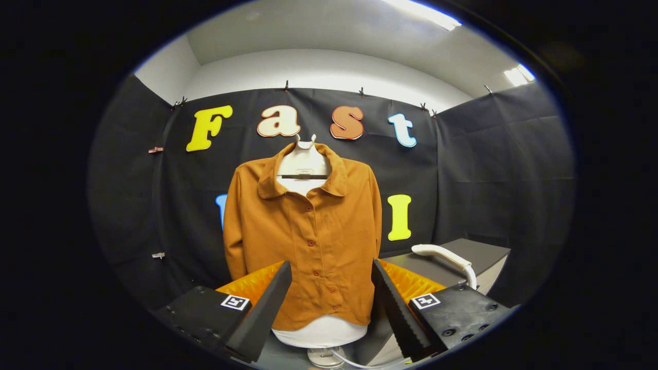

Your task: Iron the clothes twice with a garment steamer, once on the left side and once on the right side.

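Your fingers [329, 303] are spread, gripping nothing; the orange shirt [308, 241] hangs at 12 o'clock, the white steamer [447, 259] lies at 2 o'clock. No legible writing.

The claw's [329, 303] spread fingers hide the shirt's [308, 231] lower corners — the steamer's [444, 257] head stays unseen.

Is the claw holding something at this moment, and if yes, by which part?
Nothing is held. The claw is open, its fingers apart and empty, with the orange shirt beyond them. The white steamer lies untouched on the grey table.

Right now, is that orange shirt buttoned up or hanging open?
Buttoned: the orange shirt is closed down its front, beyond the open gripper.
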`<state>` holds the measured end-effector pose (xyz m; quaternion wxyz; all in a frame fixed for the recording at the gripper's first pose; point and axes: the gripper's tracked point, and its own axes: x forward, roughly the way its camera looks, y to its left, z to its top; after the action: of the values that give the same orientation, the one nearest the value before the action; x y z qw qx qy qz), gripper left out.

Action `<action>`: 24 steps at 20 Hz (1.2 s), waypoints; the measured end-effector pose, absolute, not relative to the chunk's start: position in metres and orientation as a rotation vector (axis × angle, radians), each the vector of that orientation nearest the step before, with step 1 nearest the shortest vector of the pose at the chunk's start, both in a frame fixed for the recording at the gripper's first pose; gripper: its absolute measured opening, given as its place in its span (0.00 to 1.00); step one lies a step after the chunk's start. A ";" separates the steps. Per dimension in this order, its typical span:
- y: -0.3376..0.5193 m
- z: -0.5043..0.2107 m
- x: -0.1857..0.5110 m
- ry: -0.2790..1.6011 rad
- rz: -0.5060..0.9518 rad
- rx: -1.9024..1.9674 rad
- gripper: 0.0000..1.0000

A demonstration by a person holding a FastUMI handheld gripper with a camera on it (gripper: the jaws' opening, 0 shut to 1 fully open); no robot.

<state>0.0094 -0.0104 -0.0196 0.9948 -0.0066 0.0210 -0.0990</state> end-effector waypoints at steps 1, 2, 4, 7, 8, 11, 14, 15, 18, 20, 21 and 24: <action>-0.016 -0.020 0.014 0.043 -0.200 -0.014 0.98; -0.025 -0.022 0.019 0.047 -0.206 -0.018 0.98; -0.045 -0.022 0.032 0.045 -0.211 -0.025 0.98; -0.083 -0.020 0.058 0.039 -0.210 -0.038 0.98; -0.099 -0.020 0.068 0.041 -0.210 -0.040 0.98; -0.149 -0.024 0.094 0.066 -0.222 -0.049 0.98; -0.203 -0.032 0.115 0.100 -0.245 -0.051 0.98; -0.221 -0.035 0.120 0.111 -0.256 -0.052 0.98; -0.272 -0.048 0.135 0.150 -0.290 -0.036 0.98; -0.302 -0.058 0.145 0.180 -0.311 -0.022 0.98; -0.316 -0.064 0.149 0.197 -0.320 -0.020 0.98; -0.353 -0.077 0.160 0.237 -0.348 -0.012 0.98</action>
<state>0.1597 -0.3535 -0.0767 0.9779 -0.0059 0.1176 -0.1726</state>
